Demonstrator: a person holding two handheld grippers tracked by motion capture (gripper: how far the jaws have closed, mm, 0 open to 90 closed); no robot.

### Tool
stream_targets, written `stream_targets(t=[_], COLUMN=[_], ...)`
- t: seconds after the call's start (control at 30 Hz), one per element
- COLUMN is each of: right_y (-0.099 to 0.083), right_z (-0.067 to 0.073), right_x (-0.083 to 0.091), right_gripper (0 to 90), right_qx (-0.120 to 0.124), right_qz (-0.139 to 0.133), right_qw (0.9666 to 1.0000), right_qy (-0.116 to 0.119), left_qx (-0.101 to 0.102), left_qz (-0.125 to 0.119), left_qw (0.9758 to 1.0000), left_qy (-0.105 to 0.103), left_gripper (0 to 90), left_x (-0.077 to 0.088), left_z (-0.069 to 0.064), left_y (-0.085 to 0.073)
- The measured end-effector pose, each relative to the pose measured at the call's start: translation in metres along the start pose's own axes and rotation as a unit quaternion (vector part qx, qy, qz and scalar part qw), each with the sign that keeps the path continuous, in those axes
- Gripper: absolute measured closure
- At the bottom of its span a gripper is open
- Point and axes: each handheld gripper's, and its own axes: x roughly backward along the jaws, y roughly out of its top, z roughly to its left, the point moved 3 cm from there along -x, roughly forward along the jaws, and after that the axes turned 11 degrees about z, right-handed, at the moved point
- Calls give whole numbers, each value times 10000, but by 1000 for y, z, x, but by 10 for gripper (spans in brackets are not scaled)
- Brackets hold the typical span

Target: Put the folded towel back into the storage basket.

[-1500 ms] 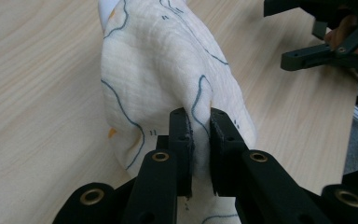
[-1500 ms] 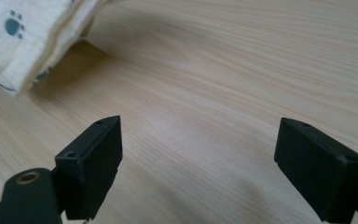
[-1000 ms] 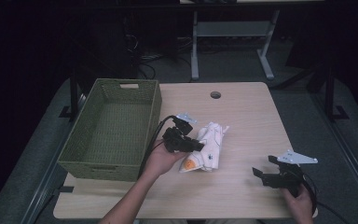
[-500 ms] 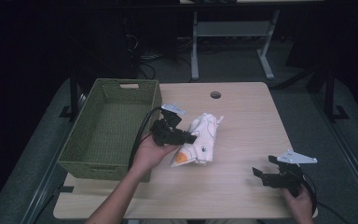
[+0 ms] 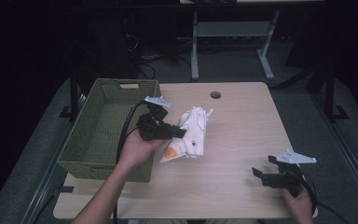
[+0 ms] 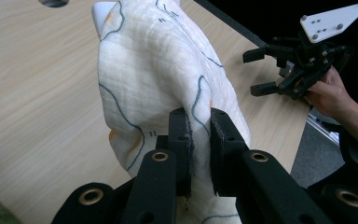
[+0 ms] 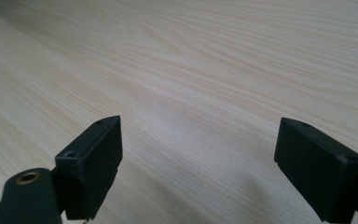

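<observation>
The left hand-held gripper (image 5: 179, 132) is clamped on a fold of the white cloth (image 5: 191, 135), its two black jaws pinched nearly together with the fabric bunched between them, as the left gripper view makes plain (image 6: 199, 128). The cloth hangs and drapes ahead of that gripper, its lower end touching the surface (image 5: 242, 121) or close above it; the high view is too dim to tell which. Just behind and to the outer side of the left hand-held gripper stands the green basket (image 5: 102, 154), whose near wall lies close beside the person's left hand (image 5: 137, 149). The basket's open top is unobstructed, and its rim is the nearest edge to the gripper.

The right hand-held gripper (image 5: 265, 172) rests low near the surface's front corner, well apart from the cloth, with its jaws spread wide and nothing between them; its own view looks out over bare wood (image 7: 191, 70). Between the two grippers the surface is open, and more open room stretches beyond the cloth toward the far edge, where a small round hole (image 5: 215, 95) sits.

The cloth is soft, thin and crinkled like gauze, white with dark curving line patterns and orange patches. The basket is a rectangular woven piece with a coarse ribbed texture and a cut-out handle slot in its far wall. The surface is pale, smooth wood grain with rounded corners. The jaws are matte black, blocky and flat-faced.
</observation>
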Motion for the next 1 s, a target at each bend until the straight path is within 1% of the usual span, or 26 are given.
stream_targets(t=[0.03,0.2,0.3,0.37,0.47,0.53,0.7,0.77,1.0], right_y=[0,0,-1,-1,-1,-1,-1,-1,-1], right_z=[0,0,-1,-1,-1,-1,0,0,2], right_x=[0,0,1,1,1,1,1,1,1], right_gripper=[148,147,148,147,148,147,148,148,147], right_qx=[-6,-28,-33,-39,-40,-29,-29,-24,-24], right_qz=[5,7,-7,-9,-4,-2,9,9,30], right_qw=[10000,10000,10000,10000,10000,10000,10000,10000,10000], right_qy=[-1,-6,-16,-16,-19,-23,-31,-35,-28], left_qx=[-13,-3,54,145,201,212,266,317,457], left_qz=[21,-25,-68,-132,-162,-179,-265,-340,-400], left_qw=[10000,9999,9999,9997,9996,9994,9991,9988,9979], left_qy=[33,130,146,144,153,184,176,145,204], left_gripper=[812,812,812,812,812,812,812,813,813], left_x=[2,15,23,26,32,38,48,52,67], left_z=[0,3,7,9,12,15,20,23,35], left_y=[0,-1,-3,-5,-9,-11,-14,-17,-29])
